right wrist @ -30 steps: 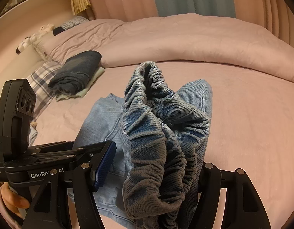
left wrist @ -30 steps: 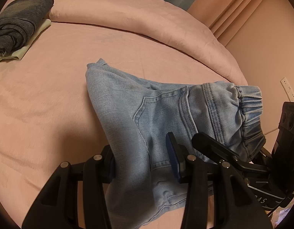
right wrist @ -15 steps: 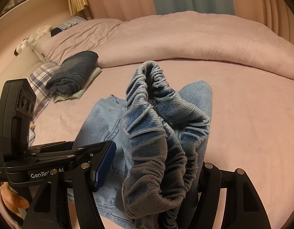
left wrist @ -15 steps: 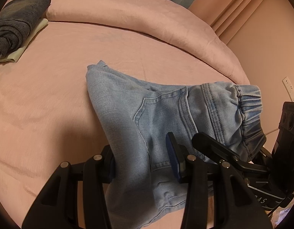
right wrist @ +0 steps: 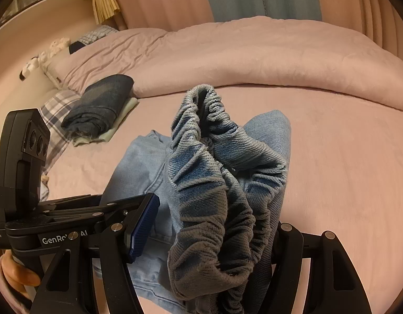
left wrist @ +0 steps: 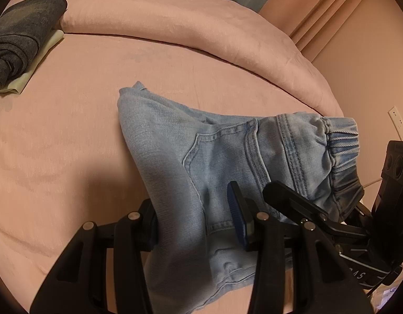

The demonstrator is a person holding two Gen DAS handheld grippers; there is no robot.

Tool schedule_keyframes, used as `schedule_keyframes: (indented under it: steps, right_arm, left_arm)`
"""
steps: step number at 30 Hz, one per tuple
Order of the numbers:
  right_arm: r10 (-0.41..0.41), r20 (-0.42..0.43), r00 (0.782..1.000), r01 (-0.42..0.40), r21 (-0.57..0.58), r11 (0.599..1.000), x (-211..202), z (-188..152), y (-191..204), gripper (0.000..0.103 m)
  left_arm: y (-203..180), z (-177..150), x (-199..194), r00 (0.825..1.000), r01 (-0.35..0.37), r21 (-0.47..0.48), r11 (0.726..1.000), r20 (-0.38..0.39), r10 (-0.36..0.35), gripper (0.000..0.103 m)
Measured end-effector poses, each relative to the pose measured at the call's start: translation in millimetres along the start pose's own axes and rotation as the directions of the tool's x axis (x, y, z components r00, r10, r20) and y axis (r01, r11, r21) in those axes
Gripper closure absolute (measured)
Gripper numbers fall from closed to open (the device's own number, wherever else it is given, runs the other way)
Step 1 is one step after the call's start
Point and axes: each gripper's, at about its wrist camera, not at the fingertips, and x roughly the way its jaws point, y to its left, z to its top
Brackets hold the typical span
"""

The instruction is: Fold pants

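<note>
Denim: light-blue pants (left wrist: 175, 162), already doubled up, lying on the pink bed (left wrist: 57, 157) with the near part lifted off it by both claws.
Long axis: in the left wrist view it runs from the folded corner at upper left, which sits flat on the sheet, down to the hems and pocket area at the bottom edge near the camera. So basically pointing away from the person, tilted a bit to the left.
Waistband: the elastic, gathered end (left wrist: 342, 141) sticks out to the right in that view and is raised up. In the right wrist view the same bunched waistband (right wrist: 217, 183) stands up tall right in front of the lens.
Left claw (left wrist: 196, 225): clamped on a thick fold of the denim, fabric filling the gap between the two pads.
Right claw (right wrist: 209, 238): gripping the scrunched waistband; the cloth hides the right-hand pad, while the blue left pad (right wrist: 144, 230) looks to sit just off the fabric.
Hand (right wrist: 18, 274): a bit of it shows at the lower left, around the left claw's handle.
Other stuff: dark folded clothes (right wrist: 99, 107) stacked on a pale item, well apart from the pants, next to the rolled-back pink duvet (right wrist: 253, 57).
</note>
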Motion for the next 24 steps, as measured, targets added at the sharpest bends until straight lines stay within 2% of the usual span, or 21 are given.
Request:
schedule_keyframes:
  steps: [24]
  right_arm:
    - [-0.003, -0.003, 1.000, 0.003, 0.031, 1.000, 1.0, 6.6, -8.3, 0.033]
  left_arm:
    - [-3.0, 9.9, 2.7, 1.000, -0.011, 0.006, 1.000, -0.017, 0.011, 0.060]
